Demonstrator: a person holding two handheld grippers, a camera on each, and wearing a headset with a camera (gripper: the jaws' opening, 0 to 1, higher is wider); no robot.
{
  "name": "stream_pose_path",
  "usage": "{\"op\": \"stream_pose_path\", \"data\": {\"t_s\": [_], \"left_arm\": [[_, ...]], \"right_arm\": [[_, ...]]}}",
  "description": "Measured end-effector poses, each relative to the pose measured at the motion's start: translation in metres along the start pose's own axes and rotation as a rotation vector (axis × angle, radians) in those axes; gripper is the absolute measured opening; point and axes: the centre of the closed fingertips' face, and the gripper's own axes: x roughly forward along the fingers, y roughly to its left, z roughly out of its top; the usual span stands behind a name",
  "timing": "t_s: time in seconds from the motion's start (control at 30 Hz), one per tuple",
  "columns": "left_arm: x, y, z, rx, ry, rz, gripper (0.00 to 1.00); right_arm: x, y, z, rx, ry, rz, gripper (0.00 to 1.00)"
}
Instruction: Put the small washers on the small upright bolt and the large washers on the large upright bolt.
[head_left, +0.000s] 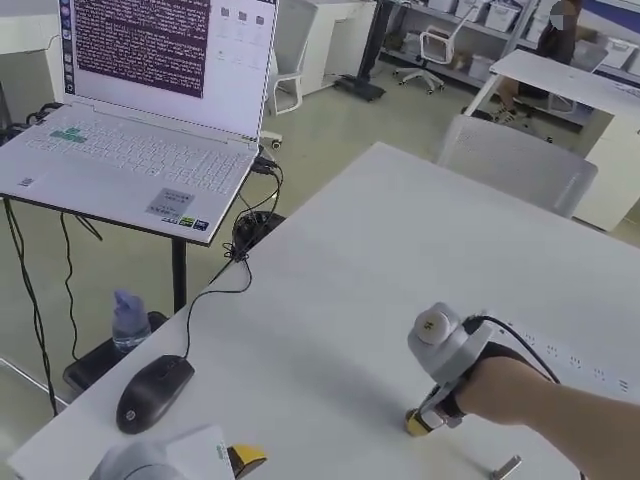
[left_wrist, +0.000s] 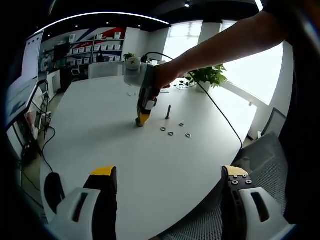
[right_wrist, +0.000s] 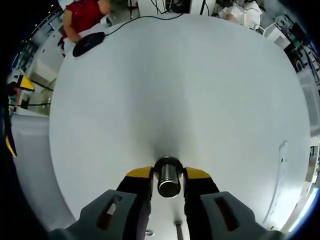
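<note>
The light grey plastic left gripper (left_wrist: 170, 172) and matching right gripper (head_left: 420, 424) have black jaws capped in yellow. A thin black cable (head_left: 512, 327) runs from the right one.

White tabletop (head_left: 380, 260): smooth and matt. Thick dark metal bolt (right_wrist: 169, 184): polished, its rim glossy. Right gripper (right_wrist: 169, 174): grey moulded-plastic shell with yellow jaw tips. Small flat metal washers (left_wrist: 171, 133): dull gleam. Black computer mouse (head_left: 153, 392): satin plastic.
</note>
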Motion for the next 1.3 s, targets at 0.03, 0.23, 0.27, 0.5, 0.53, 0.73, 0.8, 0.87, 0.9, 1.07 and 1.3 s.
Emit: {"op": "stream_pose_path", "data": {"t_s": [0.03,0.23,0.27,0.5,0.53,0.73,0.8,0.87,0.9,1.07,1.3], "left_arm": [[0.000,-0.001,0.000,0.000,0.000,-0.002,0.86],[0.002,-0.001,0.001,-0.001,-0.002,-0.004,0.86],[0.002,-0.002,0.001,0.000,0.000,-0.004,0.86],[0.001,-0.004,0.000,-0.002,0.002,-0.010,0.85],[0.001,-0.005,-0.001,0.000,0.005,-0.011,0.85],[-0.001,-0.005,-0.001,0.002,0.004,-0.015,0.84],[-0.001,-0.006,-0.001,-0.001,0.002,-0.017,0.84],[-0.001,-0.008,-0.002,0.005,0.008,-0.020,0.84],[0.000,-0.009,-0.003,0.004,0.012,-0.024,0.84],[-0.002,-0.010,-0.001,0.015,0.017,-0.039,0.84],[-0.004,-0.007,0.003,0.043,0.022,-0.055,0.84]], "right_arm": [[0.000,0.000,0.000,-0.006,-0.001,0.000,0.25],[-0.001,-0.002,0.002,-0.015,-0.013,-0.008,0.33],[-0.001,-0.002,0.001,-0.016,-0.011,-0.005,0.33],[-0.005,-0.001,0.000,-0.021,-0.013,0.000,0.34],[-0.005,0.000,0.000,-0.020,-0.014,0.003,0.34],[-0.009,-0.001,0.001,-0.014,-0.024,-0.004,0.34],[-0.013,-0.002,0.000,-0.010,-0.030,-0.007,0.34],[-0.017,-0.005,0.000,-0.003,-0.037,-0.017,0.34],[-0.019,-0.005,-0.001,0.000,-0.042,-0.018,0.34],[-0.033,-0.007,-0.002,0.026,-0.071,-0.025,0.34],[-0.051,-0.006,-0.001,0.081,-0.117,-0.018,0.34]]}}
